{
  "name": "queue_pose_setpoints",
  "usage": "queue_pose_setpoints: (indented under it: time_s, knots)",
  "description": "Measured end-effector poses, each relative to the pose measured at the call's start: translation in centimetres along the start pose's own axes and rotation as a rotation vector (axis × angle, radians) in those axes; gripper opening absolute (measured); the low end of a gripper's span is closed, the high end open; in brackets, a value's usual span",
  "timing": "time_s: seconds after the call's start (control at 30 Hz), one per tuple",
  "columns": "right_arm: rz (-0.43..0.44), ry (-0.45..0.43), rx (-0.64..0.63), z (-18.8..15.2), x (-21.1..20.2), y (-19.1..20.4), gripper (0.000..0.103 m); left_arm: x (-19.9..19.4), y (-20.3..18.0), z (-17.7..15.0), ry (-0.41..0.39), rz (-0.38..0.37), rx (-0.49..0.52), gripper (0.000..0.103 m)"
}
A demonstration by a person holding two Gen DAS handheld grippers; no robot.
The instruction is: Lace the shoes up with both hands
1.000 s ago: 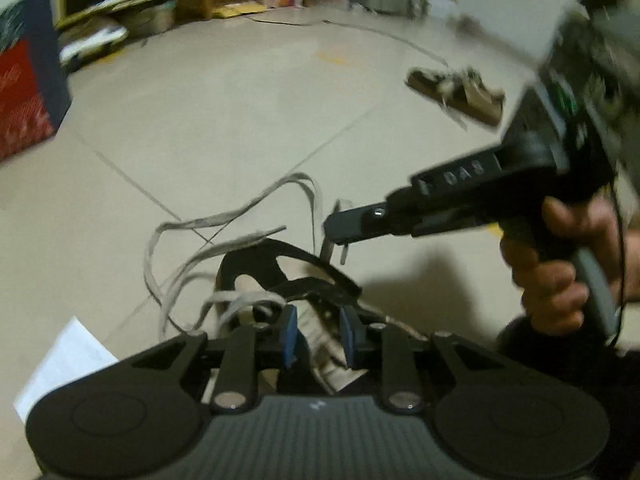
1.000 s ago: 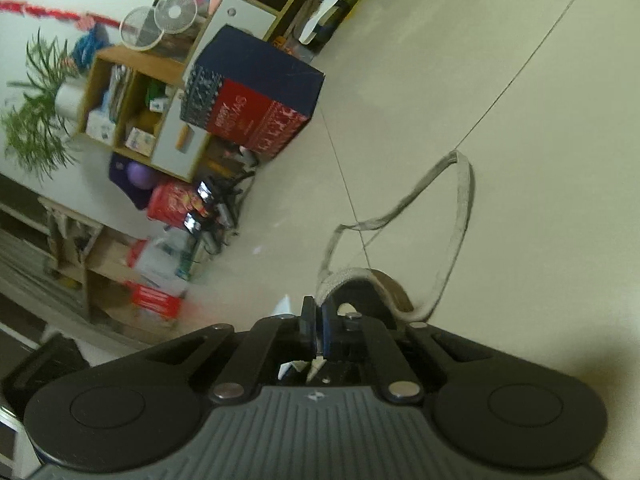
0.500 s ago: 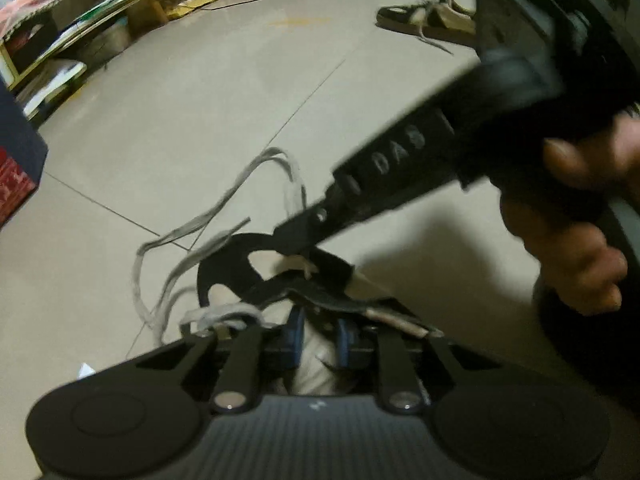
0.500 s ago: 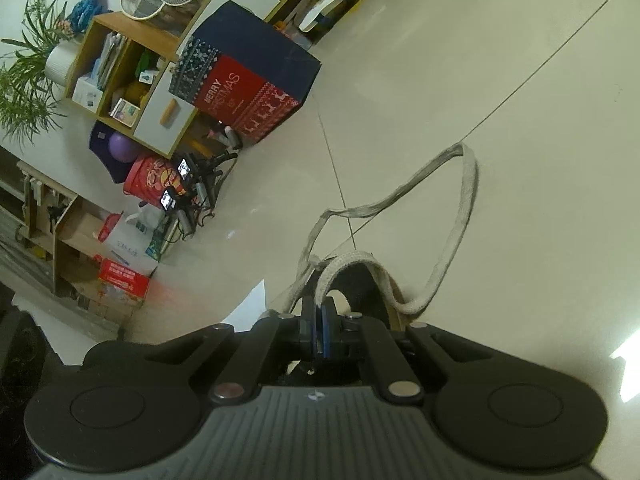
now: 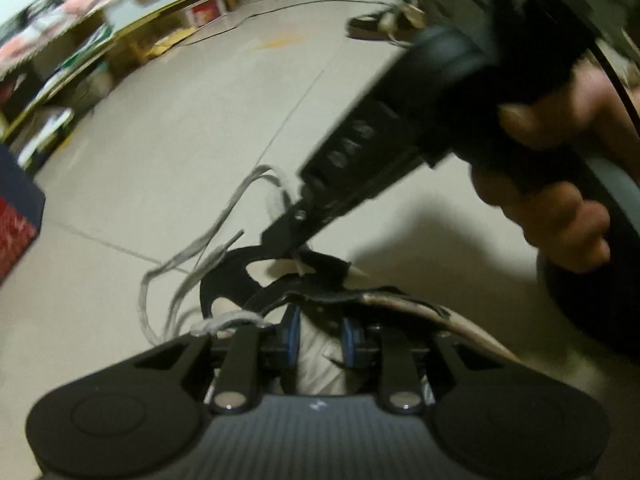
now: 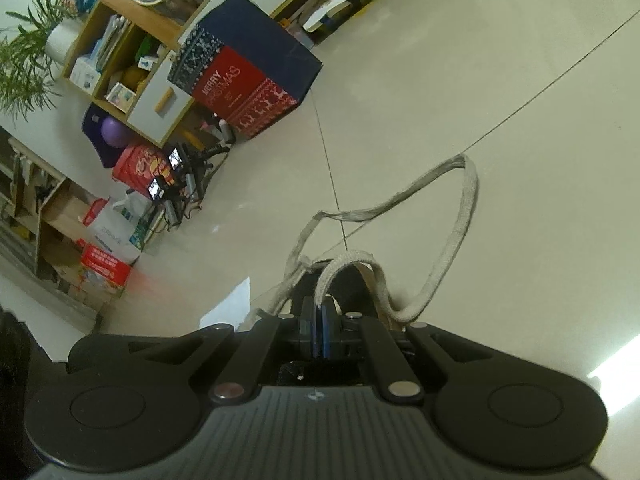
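The right tool is clenched on a flat grey lace, pinched between its blue pads close to the shoe. From the pads the lace arches up over the dark shoe opening, drops beside it, then runs out in a wide loop across the tiled floor and doubles back toward the shoe. In the left wrist view the same tool is seen coming in from the upper right, gripped by a hand, its tip set at the rim of the black shoe.

The left tool is held partly closed, with the pale inner lining or tongue of the shoe between its blue pads; whether the pads press on it cannot be told, as the picture is blurred there. The shoe lies on the floor directly below and ahead of this tool, its long axis running roughly away from the camera.

The coming move is judged to turn on the lace end and the eyelet row: the lace is already held by the right tool, just above the shoe's opening, so that hand is the nearer one for threading, while the left tool is placed to steady the upper. A second shoe lies well apart, far across the floor.
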State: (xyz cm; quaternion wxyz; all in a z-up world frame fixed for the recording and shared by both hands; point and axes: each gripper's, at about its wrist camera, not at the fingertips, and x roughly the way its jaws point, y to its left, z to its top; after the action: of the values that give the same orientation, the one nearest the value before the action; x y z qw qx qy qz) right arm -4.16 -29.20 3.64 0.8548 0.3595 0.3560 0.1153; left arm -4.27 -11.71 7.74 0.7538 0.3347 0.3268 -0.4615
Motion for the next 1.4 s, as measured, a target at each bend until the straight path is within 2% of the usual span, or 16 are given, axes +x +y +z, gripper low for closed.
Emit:
queue_pose_setpoints:
  time_s: [0.1, 0.2, 0.43, 0.7, 0.83, 0.93, 0.97, 1.0, 1.1, 1.2, 1.27, 1.33, 1.4]
  knots:
    - [-0.003, 0.010, -0.005, -0.1, 0.3, 0.0, 0.003, 0.2, 0.4, 0.2, 0.003, -0.011, -0.012, 0.023]
    - [-0.015, 0.028, -0.031, -0.5, 0.5, 0.2, 0.003, 0.5, 1.2, 0.4, 0.005, -0.014, -0.069, 0.018]
    - [-0.010, 0.044, -0.005, -0.7, 0.6, 0.0, 0.003, 1.9, 0.6, 0.7, 0.024, 0.033, -0.098, 0.011]
    - [-0.015, 0.074, -0.008, -0.7, 0.8, 0.4, 0.003, 2.1, 1.1, 0.6, 0.022, 0.036, -0.208, 0.010]
    - [-0.011, 0.086, 0.000, -0.6, 0.9, 0.2, 0.003, 2.5, 1.1, 0.9, 0.032, 0.040, -0.246, 0.003]
    - [0.006, 0.115, -0.002, -0.3, 1.0, -0.1, 0.004, 2.7, 0.7, 1.0, 0.045, 0.057, -0.271, 0.002]
    - [0.012, 0.132, 0.000, 0.1, 0.9, -0.2, 0.005, 2.6, 0.5, 0.9, 0.044, 0.066, -0.269, 0.001]
    - [0.013, 0.143, 0.011, 0.5, 0.5, -0.3, 0.010, 2.5, 0.3, 0.9, 0.043, 0.075, -0.267, 0.002]
    - [0.022, 0.116, 0.006, 1.3, -1.7, -0.6, 0.023, 2.2, 0.2, 0.7, 0.031, 0.081, -0.264, 0.001]
    - [0.054, 0.146, -0.034, 1.3, -3.6, -0.8, 0.024, 2.1, 0.2, 0.6, 0.028, 0.072, -0.255, 0.002]
    - [0.070, 0.193, -0.115, 0.7, -4.9, -0.4, 0.027, 2.0, 0.6, 0.7, 0.030, 0.057, -0.270, 0.002]
    - [0.067, 0.222, -0.227, -0.2, -6.3, 0.6, 0.040, 2.0, 1.0, 0.8, 0.034, 0.041, -0.300, 0.002]
    - [0.070, 0.250, -0.326, -1.0, -7.4, 1.7, 0.043, 2.1, 1.1, 1.1, 0.036, 0.045, -0.315, 0.002]
